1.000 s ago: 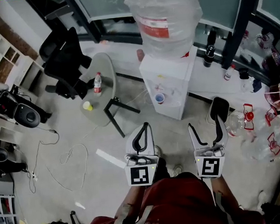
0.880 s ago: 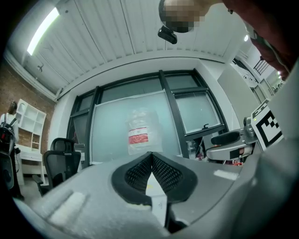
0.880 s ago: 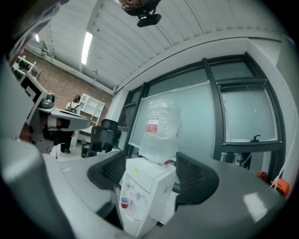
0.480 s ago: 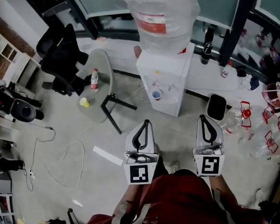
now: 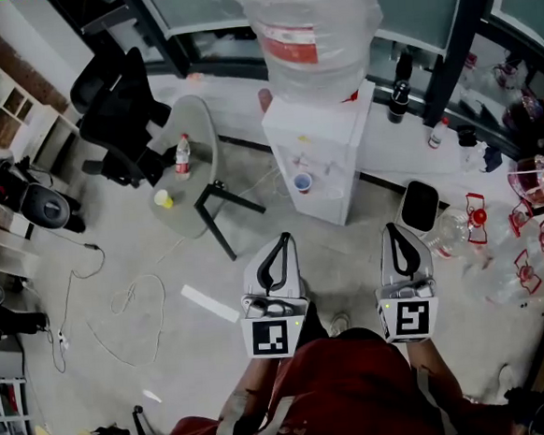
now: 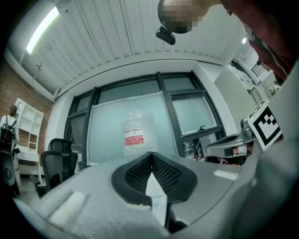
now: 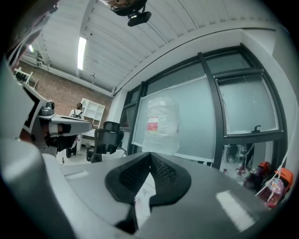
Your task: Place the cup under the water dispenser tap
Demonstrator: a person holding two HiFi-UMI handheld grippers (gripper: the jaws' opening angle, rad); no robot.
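Note:
The white water dispenser (image 5: 316, 152) stands ahead of me with a big clear bottle (image 5: 309, 26) on top. A small blue-and-white cup (image 5: 302, 182) sits in its tap recess. Both grippers hang over the floor, well short of the dispenser, and point towards it. My left gripper (image 5: 279, 243) is shut with nothing in it. My right gripper (image 5: 395, 232) is shut and also holds nothing. In the left gripper view the pads of the left gripper (image 6: 151, 156) meet below the distant bottle (image 6: 136, 133). The right gripper (image 7: 150, 156) is closed the same way in its own view.
A grey round table (image 5: 202, 133) at the left carries a yellow cup (image 5: 164, 200) and a small bottle (image 5: 182, 157). A black office chair (image 5: 121, 106) stands behind it. A black bin (image 5: 419, 207) and clear bottles (image 5: 461, 234) lie right of the dispenser. Cables (image 5: 119, 304) trail on the floor.
The right gripper's jaws have gone from wide open to shut, with nothing between them. The left gripper has stayed shut and still.

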